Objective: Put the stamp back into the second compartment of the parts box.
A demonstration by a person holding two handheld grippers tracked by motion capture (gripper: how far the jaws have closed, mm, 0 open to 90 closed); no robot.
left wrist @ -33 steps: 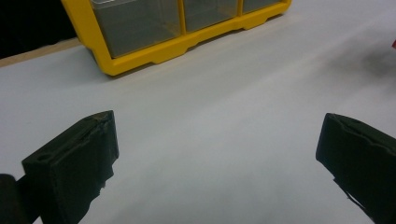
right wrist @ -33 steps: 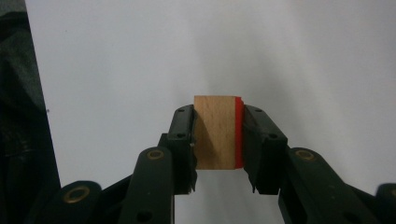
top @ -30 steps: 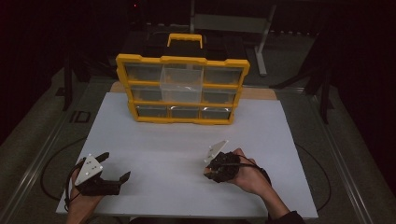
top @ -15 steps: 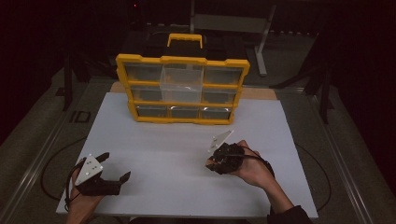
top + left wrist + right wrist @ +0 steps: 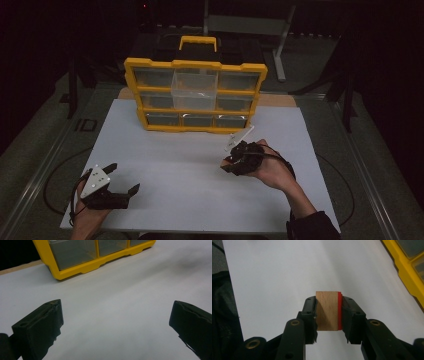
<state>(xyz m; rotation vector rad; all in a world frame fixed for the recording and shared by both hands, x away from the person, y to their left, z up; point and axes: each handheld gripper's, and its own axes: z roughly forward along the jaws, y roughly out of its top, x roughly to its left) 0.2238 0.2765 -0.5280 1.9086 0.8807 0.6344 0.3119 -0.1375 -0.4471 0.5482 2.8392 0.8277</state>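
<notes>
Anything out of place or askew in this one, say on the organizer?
One thing: the middle drawer of the yellow organizer sticks out in front of its neighbours, pulled part-way open. It looks empty, though the light is dim. Otherwise nothing odd: the right hand-held gripper holds a wooden block squarely; the white table is tidy.
</notes>
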